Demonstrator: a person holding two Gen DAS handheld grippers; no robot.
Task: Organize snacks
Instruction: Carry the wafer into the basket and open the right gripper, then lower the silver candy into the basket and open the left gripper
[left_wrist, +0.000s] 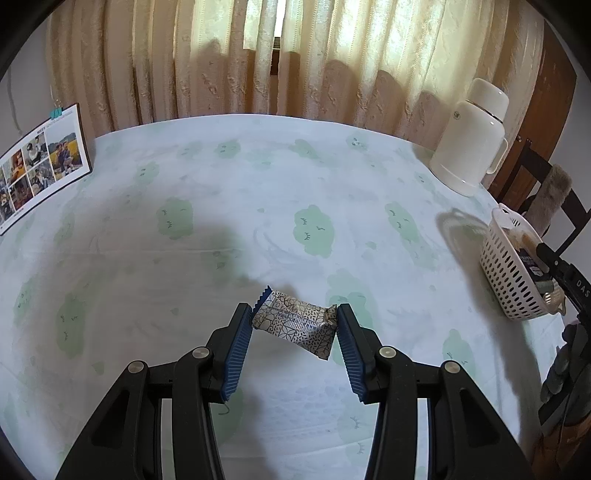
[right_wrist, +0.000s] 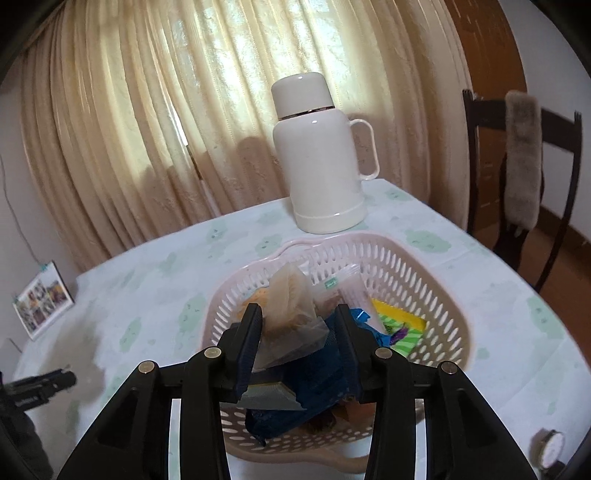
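Between the left claw's (left_wrist: 294, 320) closed jaws hangs the patterned snack packet (left_wrist: 295, 322).

I am working in a home dining room: cloud-print cloth on the counter (left_wrist: 258, 177), window curtains (left_wrist: 229, 55), thermos (right_wrist: 319, 155), photo calendar (left_wrist: 38, 164), wooden chair (right_wrist: 517, 177).

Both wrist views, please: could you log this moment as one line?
left hand-held gripper: shut on patterned snack bar | right hand-held gripper: over basket, clear snack packet between jaws

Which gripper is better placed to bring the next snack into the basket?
Left. The left gripper already clamps the patterned snack packet above the table, while the right gripper is occupied over the basket.
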